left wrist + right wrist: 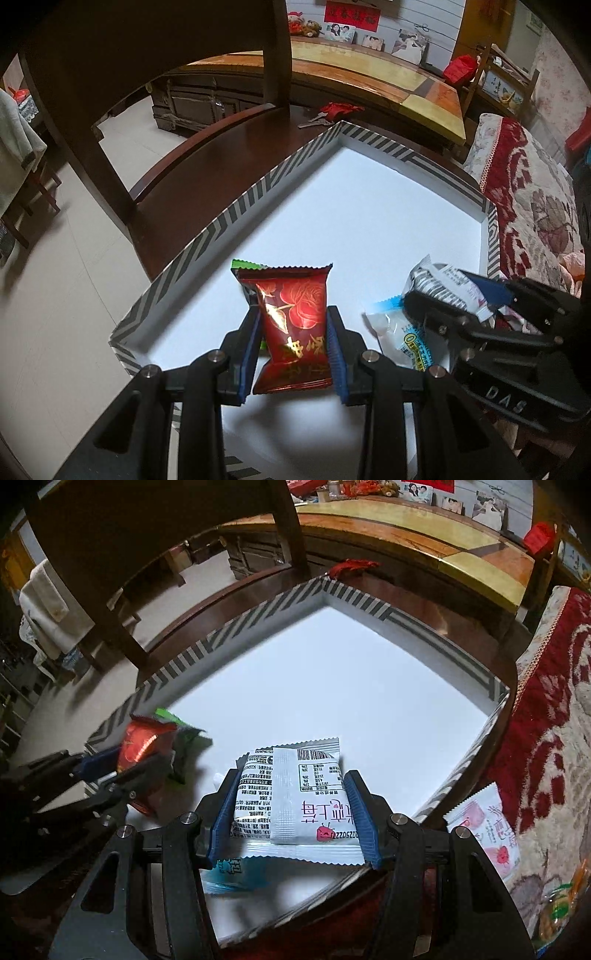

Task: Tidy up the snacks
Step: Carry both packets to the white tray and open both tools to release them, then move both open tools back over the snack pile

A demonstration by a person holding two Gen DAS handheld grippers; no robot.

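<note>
Under both grippers sits a striped box [207, 236] on a chair. My left gripper [293, 345] pinches the red pack [295, 317]; my right gripper [293, 812] pinches the white pack [295, 794], both held low over the box for dropping in.

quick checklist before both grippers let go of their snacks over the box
1. Left gripper has the red packet clamped between its fingers: ok.
2. Right gripper has the white packet clamped: ok.
3. Both packets are over the white floor of the striped box: ok.
4. Floor ahead of both packets is bare: ok.
5. A green packet sits behind the red one; whether it is gripped too: cannot tell.
6. Blue-edged packet under the right gripper, loose or held: cannot tell.
</note>
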